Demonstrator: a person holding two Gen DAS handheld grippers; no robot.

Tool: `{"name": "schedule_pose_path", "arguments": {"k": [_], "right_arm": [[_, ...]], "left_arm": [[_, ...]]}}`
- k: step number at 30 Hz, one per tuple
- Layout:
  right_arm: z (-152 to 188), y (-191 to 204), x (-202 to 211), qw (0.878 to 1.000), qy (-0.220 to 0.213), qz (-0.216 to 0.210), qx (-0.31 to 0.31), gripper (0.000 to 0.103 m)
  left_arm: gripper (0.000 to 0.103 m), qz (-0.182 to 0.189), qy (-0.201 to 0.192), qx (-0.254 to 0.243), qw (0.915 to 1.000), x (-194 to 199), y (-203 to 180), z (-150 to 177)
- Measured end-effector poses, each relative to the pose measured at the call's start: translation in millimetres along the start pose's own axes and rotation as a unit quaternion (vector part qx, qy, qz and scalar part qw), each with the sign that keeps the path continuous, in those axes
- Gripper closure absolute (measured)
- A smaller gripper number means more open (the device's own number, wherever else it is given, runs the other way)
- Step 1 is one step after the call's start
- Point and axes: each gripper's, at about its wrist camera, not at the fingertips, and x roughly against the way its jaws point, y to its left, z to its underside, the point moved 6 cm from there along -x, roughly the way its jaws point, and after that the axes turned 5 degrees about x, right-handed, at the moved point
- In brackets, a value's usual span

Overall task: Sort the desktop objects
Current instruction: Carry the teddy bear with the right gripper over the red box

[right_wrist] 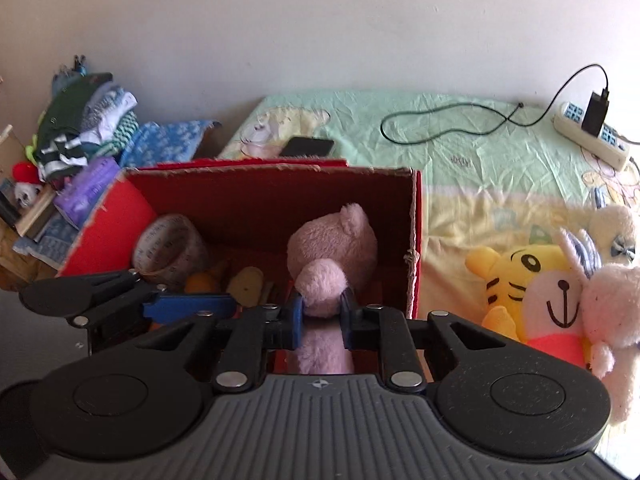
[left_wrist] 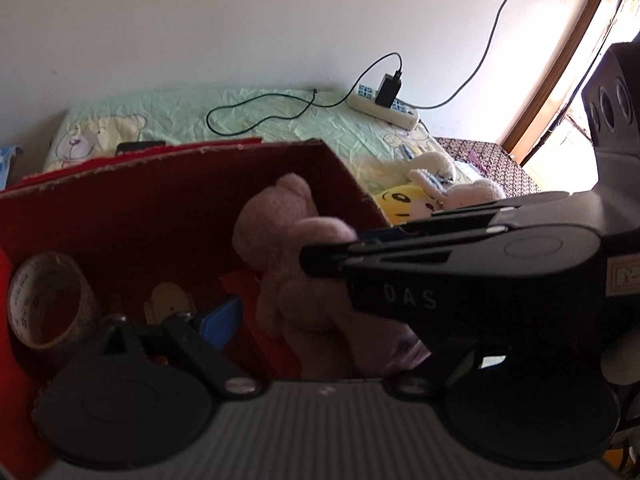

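the right gripper (right_wrist: 322, 312) is clamped on the pink plush bear (right_wrist: 332, 248), holding it over the red box (right_wrist: 272, 188) for sorting. the left gripper (left_wrist: 256, 292) stands wide, empty, beside the bear.

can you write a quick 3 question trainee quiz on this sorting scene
1. True or false: the right gripper is shut on the pink plush.
2. Which lies inside the red box? A) the tape roll B) the tiger toy C) the power strip
3. Fill in: the phone lies on the sheet behind the ____.

Key
1. True: the pads pinch the plush's paw over the box.
2. A: the tiger toy sits on the sheet right of the box, the power strip near the wall.
3. box
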Motion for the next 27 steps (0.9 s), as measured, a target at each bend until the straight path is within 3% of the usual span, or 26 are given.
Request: {"name": "schedule_pose_path", "arguments": {"k": [7,16,20,23,25,27], "right_arm": [[2,-12,-2,0.999,0.027,0.01,-0.025,0.083],[1,-16,-4,0.997,0.057,-0.002,-0.047,0.083],[0,-17,1,0.997,0.047,-0.007,-0.056,0.08],[-5,-20,10,0.998,0.022,0.004,-0.062,0.068],[-8,-22,16,0.998,0.008,0.002,-0.063,0.068],[-9,-22,17,0.998,0.003,-0.006,-0.068,0.071]], "left_arm": [[0.013,0.007,0.024,0.007,0.9997,-10,5,9],[0.009,-0.023,0.027,-0.03,0.9989,-15,-8,3],[0.009,-0.027,0.035,-0.027,0.9987,-21,-8,0],[0.009,-0.032,0.04,-0.022,0.9985,-24,-4,0],[0.016,-0.037,0.047,-0.02,0.998,-26,-3,0],[0.016,-0.043,0.051,-0.023,0.9975,-29,-4,-1]]}}
